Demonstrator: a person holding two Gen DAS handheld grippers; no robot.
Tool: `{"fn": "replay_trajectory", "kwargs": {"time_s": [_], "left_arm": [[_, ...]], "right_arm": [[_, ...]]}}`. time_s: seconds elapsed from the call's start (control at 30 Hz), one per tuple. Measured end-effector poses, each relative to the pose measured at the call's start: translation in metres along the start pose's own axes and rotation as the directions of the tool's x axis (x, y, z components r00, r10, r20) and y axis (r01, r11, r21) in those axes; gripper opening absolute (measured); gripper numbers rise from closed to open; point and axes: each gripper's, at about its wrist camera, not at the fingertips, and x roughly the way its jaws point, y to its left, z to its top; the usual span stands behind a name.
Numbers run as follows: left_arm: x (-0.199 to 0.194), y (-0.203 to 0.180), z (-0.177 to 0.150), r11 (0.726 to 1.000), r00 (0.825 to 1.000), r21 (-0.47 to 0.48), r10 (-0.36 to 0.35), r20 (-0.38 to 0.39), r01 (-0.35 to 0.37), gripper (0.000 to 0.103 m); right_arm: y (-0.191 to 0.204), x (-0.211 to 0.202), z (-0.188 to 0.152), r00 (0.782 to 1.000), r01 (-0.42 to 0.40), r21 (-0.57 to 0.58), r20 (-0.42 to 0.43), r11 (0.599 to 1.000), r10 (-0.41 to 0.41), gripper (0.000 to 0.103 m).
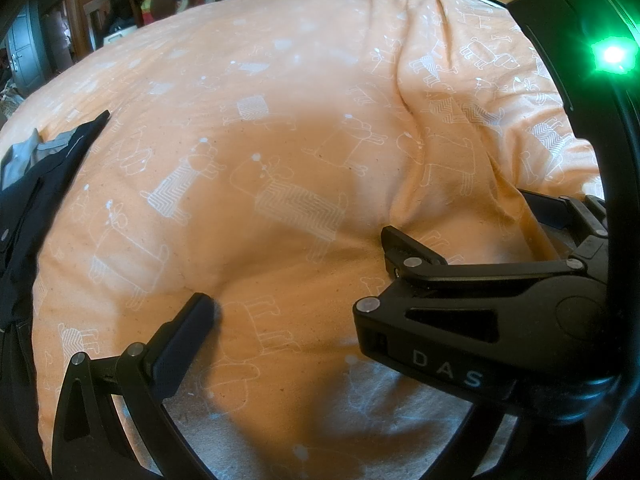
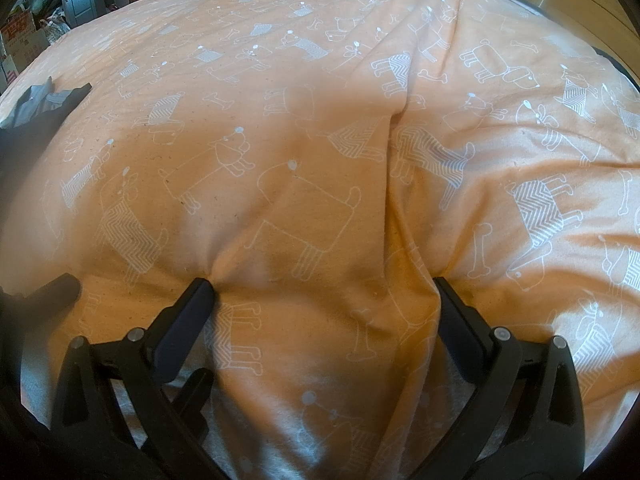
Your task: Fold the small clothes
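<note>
Orange dog-print bedsheet (image 2: 280, 128) fills both views, cluttered room beyond its far edge. The dark garment (image 1: 28, 200) with a grey lining lies at the sheet's left edge, well apart from both tools. Wide open sheet stretches between, creased by one long ridge. Right gripper (image 2: 324, 292) spread wide, fingers pressing the sheet. Left gripper (image 1: 296, 272) spread too, holding nothing, the right tool crossing its view.

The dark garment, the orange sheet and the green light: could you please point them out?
dark garment (image 1: 28, 208), left wrist view, on its folded body.
orange sheet (image 2: 280, 128), right wrist view, on a flat patch.
green light (image 1: 612, 55), left wrist view, on its glow.
</note>
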Motion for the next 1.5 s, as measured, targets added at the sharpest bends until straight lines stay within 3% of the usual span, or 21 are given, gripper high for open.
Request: {"fn": "replay_trajectory", "kwargs": {"time_s": [0.63,1.5], "left_arm": [[-0.0012,0.0004,-0.0023,0.999,1.000,-0.015,-0.030,-0.004,0.030,0.103],[-0.0016,-0.0001,-0.0030,1.000,1.000,-0.002,-0.010,-0.005,0.010,0.103]], "right_arm": [[0.0004,0.0002,-0.0001,1.000,0.003,-0.001,0.002,1.000,-0.003,0.103],[0.0005,-0.0003,-0.0011,1.000,0.003,-0.001,0.002,1.000,-0.003,0.103]]}}
